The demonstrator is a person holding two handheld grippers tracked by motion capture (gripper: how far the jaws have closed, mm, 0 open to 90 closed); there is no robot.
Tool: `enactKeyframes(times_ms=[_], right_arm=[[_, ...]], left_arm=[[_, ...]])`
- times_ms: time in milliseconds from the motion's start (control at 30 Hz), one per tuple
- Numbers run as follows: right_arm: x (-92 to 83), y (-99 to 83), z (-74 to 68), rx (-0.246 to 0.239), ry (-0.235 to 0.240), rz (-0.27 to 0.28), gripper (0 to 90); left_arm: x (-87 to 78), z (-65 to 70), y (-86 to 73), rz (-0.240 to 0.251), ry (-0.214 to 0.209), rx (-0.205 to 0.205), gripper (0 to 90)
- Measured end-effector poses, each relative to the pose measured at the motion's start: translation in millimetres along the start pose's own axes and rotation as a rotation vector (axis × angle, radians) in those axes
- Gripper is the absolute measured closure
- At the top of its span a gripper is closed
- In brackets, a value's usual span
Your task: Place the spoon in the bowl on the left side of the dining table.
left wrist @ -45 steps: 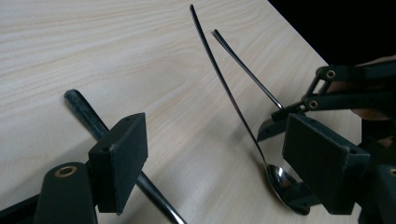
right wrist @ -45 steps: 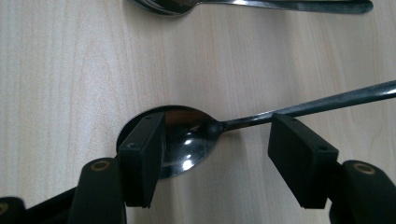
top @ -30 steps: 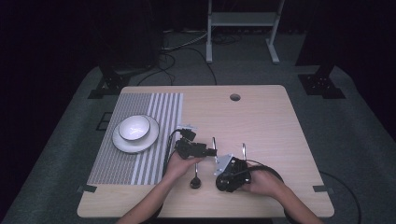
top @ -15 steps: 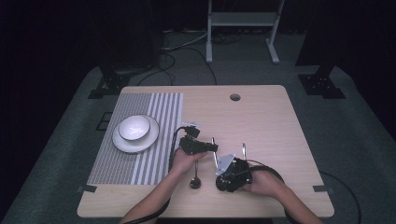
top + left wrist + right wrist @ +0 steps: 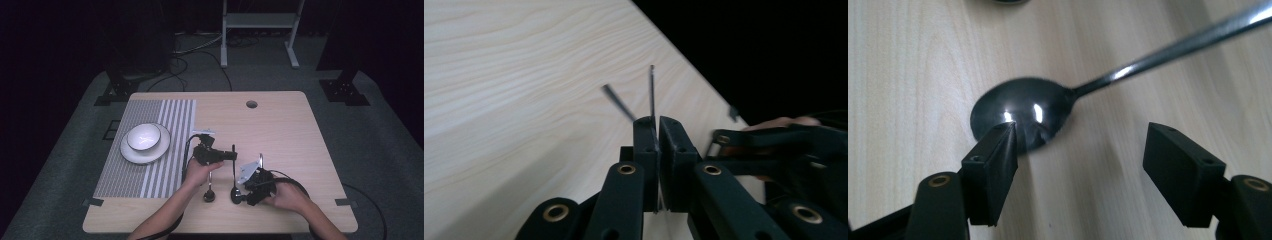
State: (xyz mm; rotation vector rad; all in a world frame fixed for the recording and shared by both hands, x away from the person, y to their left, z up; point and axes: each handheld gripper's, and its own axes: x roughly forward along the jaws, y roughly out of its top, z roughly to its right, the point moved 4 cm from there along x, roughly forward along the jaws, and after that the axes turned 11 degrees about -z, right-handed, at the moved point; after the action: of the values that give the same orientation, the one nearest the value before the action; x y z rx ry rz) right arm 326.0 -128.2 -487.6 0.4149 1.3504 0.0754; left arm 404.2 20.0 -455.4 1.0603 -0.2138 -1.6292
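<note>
Where the striped placemat [image 5: 145, 150] covers the left part of your table [image 5: 290, 130], a white bowl [image 5: 143, 136] sits in a white plate [image 5: 145, 147], well apart from your hands. Just right of the mat, your left gripper [image 5: 227, 155] points toward the table's right side, its jaws pressed together on the thin handle of a dark spoon [image 5: 233, 172]. In the left gripper view that handle [image 5: 652, 92] rises straight up out of the closed jaws of the left gripper [image 5: 659, 132]. This spoon's long axis runs from far to near, handle end away from you and bowl end toward you at the near edge. To its left lies a second spoon [image 5: 209, 187], roughly parallel, its round end also nearest you. Farther right, your right gripper [image 5: 245, 195] faces left, low over the table beside the held spoon's bowl. In the right gripper view its jaws are spread wide [image 5: 1080, 165], and a shiny spoon bowl [image 5: 1020, 112] lies just ahead of them, its handle running up to the right.
</note>
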Motion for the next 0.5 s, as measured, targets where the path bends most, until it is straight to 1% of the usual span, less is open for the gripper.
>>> enactKeyframes(times_ms=[33,67,100,133,167,200,233,267,300,333,367,433,467,500], right_arm=[[-0.9,-2.6,1.6,0.011,0.003,0.005,28.5],[-0.9,-2.6,1.6,0.011,0.003,0.005,28.5],[-1.8,-5.2,3.0,0.025,0.004,0.01,28.2],[-3.3,-9.7,5.4,0.049,0.011,0.023,27.7],[-4.2,-11.8,6.2,0.062,0.014,0.028,27.7],[-4.8,-13.9,7.1,0.071,0.015,0.034,27.5],[-4.8,-13.9,7.1,0.071,0.015,0.034,27.5],[-6.7,-18.0,9.2,0.095,0.023,0.048,27.3],[-6.7,-18.0,9.2,0.095,0.023,0.048,27.3],[-8.9,-22.3,11.9,0.116,0.024,0.061,27.1],[-8.9,-22.3,11.9,0.116,0.024,0.061,27.1],[-13.0,-28.0,14.8,0.145,0.022,0.076,26.4],[-13.0,-28.0,14.8,0.145,0.022,0.076,26.4],[-15.9,-31.7,16.8,0.16,0.021,0.089,26.1]], left_arm=[[-0.4,3.1,1.2,0.007,-0.009,0.005,88.6],[-0.4,3.1,1.2,0.007,-0.009,0.005,89.1],[-0.9,6.3,2.4,0.008,-0.014,0.014,89.1],[-1.5,9.5,3.6,0.008,-0.014,0.026,89.2],[-2.8,15.6,5.8,0.005,-0.014,0.051,89.2],[-3.5,18.6,7.1,0.011,-0.017,0.057,89.2],[-3.5,18.6,7.1,0.011,-0.017,0.057,89.2],[-5.6,24.4,9.7,0.01,-0.002,0.085,89.2],[-5.6,24.4,9.7,0.01,-0.002,0.085,89.2],[-7.6,29.2,12.2,0.013,0.0,0.096,89.2],[-7.6,29.2,12.2,0.013,0.0,0.096,89.2],[-11.4,33.3,15.5,0.01,0.016,0.116,89.2],[-11.4,33.3,15.5,0.01,0.016,0.116,89.2],[-13.0,33.9,16.7,0.011,0.019,0.123,89.2]])
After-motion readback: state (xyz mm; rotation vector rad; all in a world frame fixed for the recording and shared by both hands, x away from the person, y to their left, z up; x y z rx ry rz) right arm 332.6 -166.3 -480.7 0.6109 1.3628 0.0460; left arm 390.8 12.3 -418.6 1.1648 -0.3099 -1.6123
